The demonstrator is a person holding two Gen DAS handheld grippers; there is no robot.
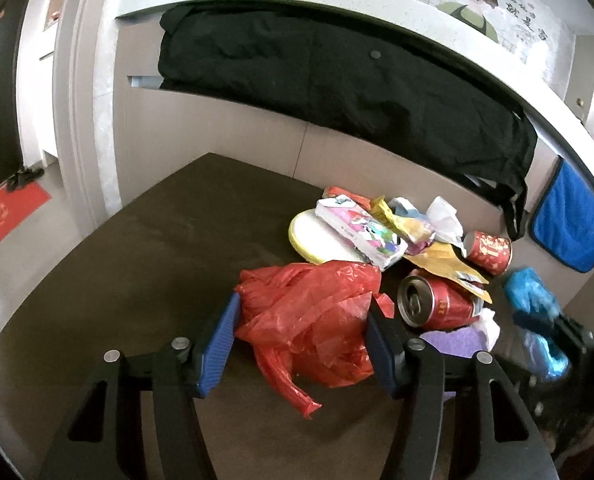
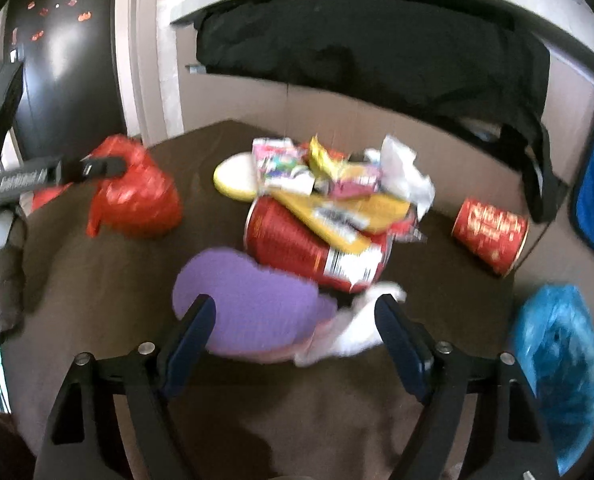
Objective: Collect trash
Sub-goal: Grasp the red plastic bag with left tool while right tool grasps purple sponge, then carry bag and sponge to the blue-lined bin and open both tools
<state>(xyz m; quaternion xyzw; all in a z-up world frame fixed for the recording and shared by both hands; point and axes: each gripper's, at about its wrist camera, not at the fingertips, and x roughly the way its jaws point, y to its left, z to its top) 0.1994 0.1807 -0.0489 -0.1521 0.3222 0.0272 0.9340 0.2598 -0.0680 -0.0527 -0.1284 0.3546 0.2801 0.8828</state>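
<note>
My left gripper (image 1: 303,308) is shut on a crumpled red plastic bag (image 1: 309,312), with both blue pads pressed into its sides. The right wrist view shows the same bag (image 2: 137,196) at the left, with a finger (image 2: 101,166) of the left gripper on it. My right gripper (image 2: 295,306) stands open over a flat purple piece (image 2: 253,304) and a white tissue (image 2: 353,328); neither pad presses on them. Behind them lies a red can (image 2: 309,244) on its side under yellow wrappers (image 2: 337,216). A second red can (image 2: 491,228) lies apart at the right.
All of it sits on a dark brown table (image 1: 137,280). A yellow-rimmed disc (image 1: 317,236) and a colourful packet (image 1: 361,232) lie in the pile. A blue plastic bag (image 2: 557,360) is at the right edge. Black cloth (image 1: 337,80) hangs from the counter behind.
</note>
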